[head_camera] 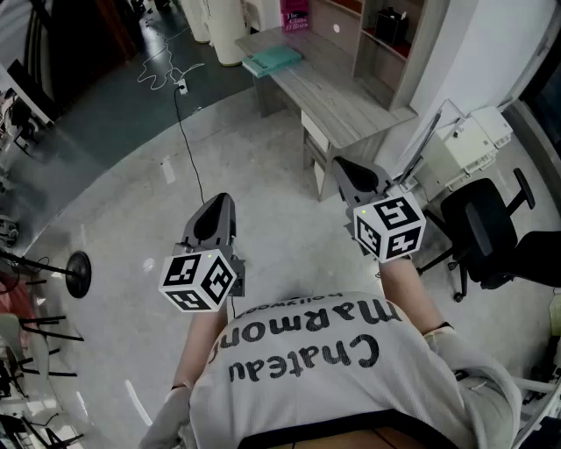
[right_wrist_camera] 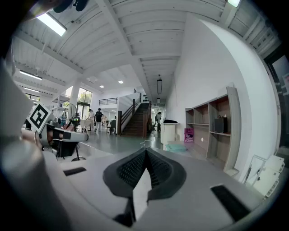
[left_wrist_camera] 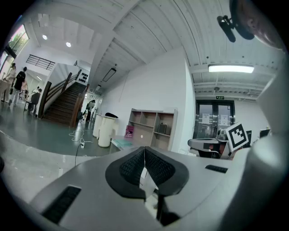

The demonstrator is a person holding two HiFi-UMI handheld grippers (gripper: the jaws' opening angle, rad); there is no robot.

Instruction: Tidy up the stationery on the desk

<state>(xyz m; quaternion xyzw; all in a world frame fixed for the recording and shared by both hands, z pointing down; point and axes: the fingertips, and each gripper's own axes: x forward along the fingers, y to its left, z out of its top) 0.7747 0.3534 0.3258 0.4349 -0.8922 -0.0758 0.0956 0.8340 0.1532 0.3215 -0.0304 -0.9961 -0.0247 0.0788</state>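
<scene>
We see the desk (head_camera: 351,110) in pale wood grain, matt, and a floor (head_camera: 114,167) that looks polished and faintly glossy. The left gripper (left_wrist_camera: 144,150) and right gripper (right_wrist_camera: 146,152) show smooth matt grey plastic shells with black ribbed pads (right_wrist_camera: 131,169). Our shirt (head_camera: 333,377) is soft cloth.

On grey wood-grain desk (head_camera: 351,110), flat teal item (head_camera: 272,60) is too small to tell if folder or pad. The pink printed book (head_camera: 294,16) is cut by top edge, title unreadable. The open wooden shelf unit (head_camera: 386,44) is cropped at top. The black office chair (head_camera: 486,232) runs off right edge. The white printed T-shirt (head_camera: 351,377) is cut at bottom. The distant people (left_wrist_camera: 20,81) in left gripper view are too small to detail.
</scene>
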